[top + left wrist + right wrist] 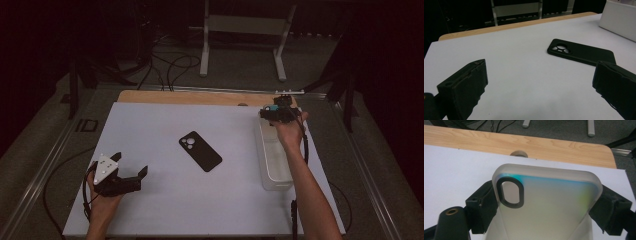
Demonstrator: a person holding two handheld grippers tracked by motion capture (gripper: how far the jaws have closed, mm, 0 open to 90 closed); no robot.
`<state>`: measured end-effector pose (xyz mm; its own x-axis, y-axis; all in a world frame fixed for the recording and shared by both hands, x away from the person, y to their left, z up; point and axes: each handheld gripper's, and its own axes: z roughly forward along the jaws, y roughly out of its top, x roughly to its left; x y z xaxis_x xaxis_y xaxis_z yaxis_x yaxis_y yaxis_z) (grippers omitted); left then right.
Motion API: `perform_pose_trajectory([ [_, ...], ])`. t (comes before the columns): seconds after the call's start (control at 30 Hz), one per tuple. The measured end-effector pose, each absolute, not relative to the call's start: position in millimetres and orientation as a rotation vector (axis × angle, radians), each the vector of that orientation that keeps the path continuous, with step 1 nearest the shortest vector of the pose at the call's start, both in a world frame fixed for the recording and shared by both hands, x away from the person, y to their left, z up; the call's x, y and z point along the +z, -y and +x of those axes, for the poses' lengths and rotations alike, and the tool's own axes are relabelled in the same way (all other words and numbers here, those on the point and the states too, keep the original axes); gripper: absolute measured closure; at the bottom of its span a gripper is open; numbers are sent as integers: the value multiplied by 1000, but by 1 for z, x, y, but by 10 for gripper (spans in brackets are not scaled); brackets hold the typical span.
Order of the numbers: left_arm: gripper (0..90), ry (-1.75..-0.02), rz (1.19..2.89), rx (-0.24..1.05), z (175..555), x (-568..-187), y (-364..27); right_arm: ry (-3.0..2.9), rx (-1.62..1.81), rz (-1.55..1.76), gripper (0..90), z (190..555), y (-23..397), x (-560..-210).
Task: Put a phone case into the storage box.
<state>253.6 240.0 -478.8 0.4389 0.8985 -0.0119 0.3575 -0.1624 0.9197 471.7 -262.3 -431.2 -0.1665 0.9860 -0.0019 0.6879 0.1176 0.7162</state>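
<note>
A black phone case (200, 151) is lying flat at the middle of the white sheet (150, 200) covering the wooden bench (190, 97); a white metal stand (242, 30) is standing on the floor beyond

**Three cameras looking at one white table**

The high view is looking forward and down from above the person's side, taking in the whole white table (165, 200) from well back. The left gripper view is sitting low, facing across the table toward the black phone case (581, 53), which the high view is also showing. The right gripper view is looking close along its jaws at a frosted phone case (549, 205) toward the wooden far edge (524, 142).
</note>
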Motion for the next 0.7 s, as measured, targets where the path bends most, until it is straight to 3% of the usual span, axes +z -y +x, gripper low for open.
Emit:
perform_pose_trajectory([
  [0.7, 4, -1093, 1735, 702, 254, -479, -240, -1909, 850, 1615, 97, 473, 267, -429],
])
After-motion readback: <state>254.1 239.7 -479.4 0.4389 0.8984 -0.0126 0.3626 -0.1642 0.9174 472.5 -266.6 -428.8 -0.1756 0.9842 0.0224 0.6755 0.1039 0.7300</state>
